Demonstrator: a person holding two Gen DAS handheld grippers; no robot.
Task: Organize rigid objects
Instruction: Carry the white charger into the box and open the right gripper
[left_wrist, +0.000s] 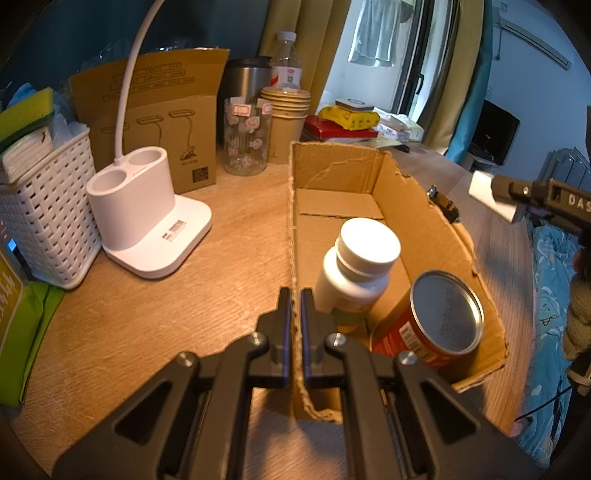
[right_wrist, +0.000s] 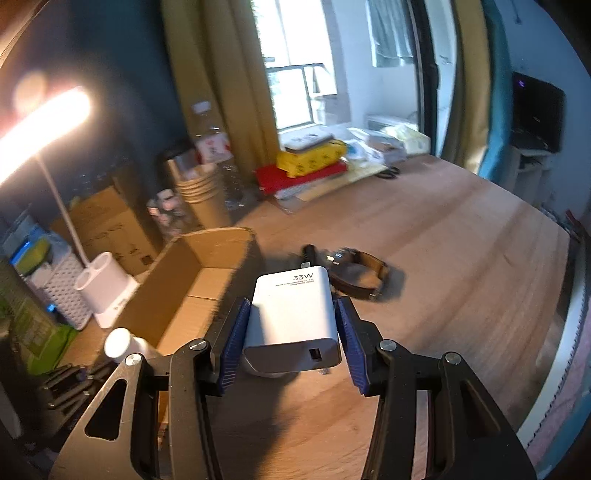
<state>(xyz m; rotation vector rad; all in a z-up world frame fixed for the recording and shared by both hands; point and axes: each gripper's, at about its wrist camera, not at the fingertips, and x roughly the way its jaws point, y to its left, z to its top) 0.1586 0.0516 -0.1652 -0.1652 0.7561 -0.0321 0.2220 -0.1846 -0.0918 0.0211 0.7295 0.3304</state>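
Note:
My left gripper (left_wrist: 295, 314) is shut on the left wall of an open cardboard box (left_wrist: 369, 170) on the wooden desk. Inside the box a white pill bottle (left_wrist: 358, 266) stands beside a red can with a metal lid (left_wrist: 439, 317). My right gripper (right_wrist: 291, 306) is shut on a white 33W charger (right_wrist: 295, 325), held above the desk to the right of the box (right_wrist: 207, 254). In the left wrist view the charger (left_wrist: 487, 192) shows at the right, above the box's right wall. A watch with a brown strap (right_wrist: 358, 273) lies on the desk just beyond the charger.
A white lamp base (left_wrist: 147, 229), a white lattice basket (left_wrist: 48, 214), a brown package (left_wrist: 166, 125), a glass jar (left_wrist: 245, 140) and stacked paper cups (left_wrist: 286, 118) crowd the back left. Red and yellow items (left_wrist: 347, 122) lie behind the box. A bed (left_wrist: 550, 295) borders the desk's right edge.

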